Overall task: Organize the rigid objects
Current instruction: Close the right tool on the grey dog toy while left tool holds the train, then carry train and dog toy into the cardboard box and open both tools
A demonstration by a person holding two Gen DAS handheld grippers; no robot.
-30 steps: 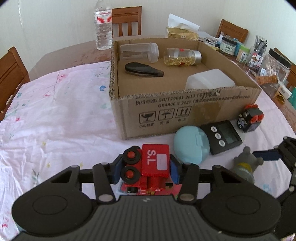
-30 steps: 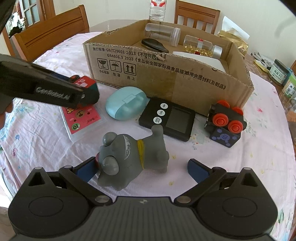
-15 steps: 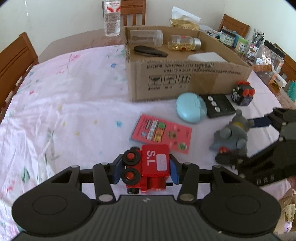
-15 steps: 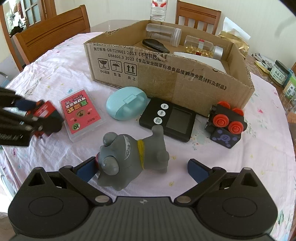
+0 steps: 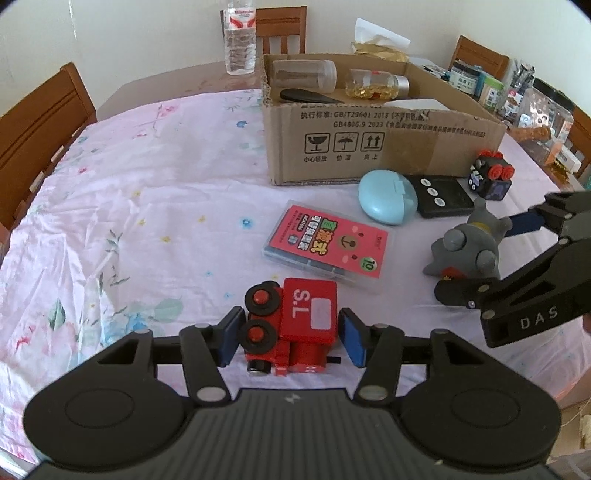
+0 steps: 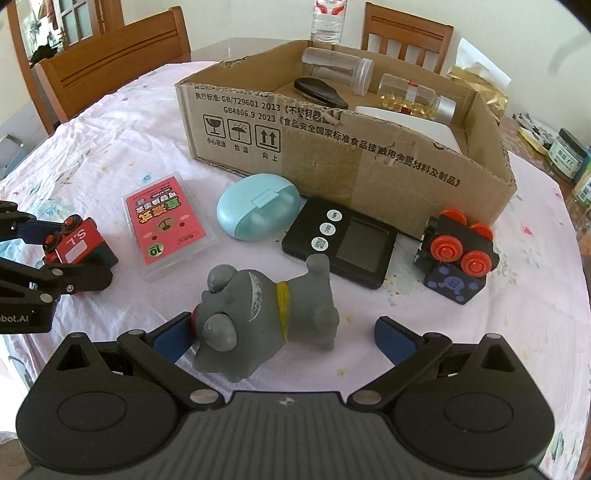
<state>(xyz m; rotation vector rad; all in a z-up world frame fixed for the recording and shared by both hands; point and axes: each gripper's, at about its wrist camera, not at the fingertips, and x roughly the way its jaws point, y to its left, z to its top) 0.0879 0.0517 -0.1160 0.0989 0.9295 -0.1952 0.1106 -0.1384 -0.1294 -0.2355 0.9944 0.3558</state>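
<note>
A cardboard box [image 6: 354, 173] near the table's far edge already holds two clear jars, a dark oval item and a white container. Left outside, on the floral cloth, are a boxy red wooden train [image 5: 295, 325], a flat pink card case [image 5: 328, 245], a smooth blue oval case [image 6: 256, 206], a black timer [image 6: 341, 242] and a block car [image 6: 456, 258]. The left gripper [image 5: 291, 338] has just been opening; its pads are seen apart from the train near the front edge. The right gripper [image 6: 288, 341] is spread wide around a rubbery grey dog [image 6: 269, 317], ungripped.

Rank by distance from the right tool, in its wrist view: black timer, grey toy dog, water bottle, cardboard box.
1. Grey toy dog, between the right tool's fingers.
2. Black timer, just beyond the dog.
3. Cardboard box, behind the timer.
4. Water bottle, beyond the box.
</note>
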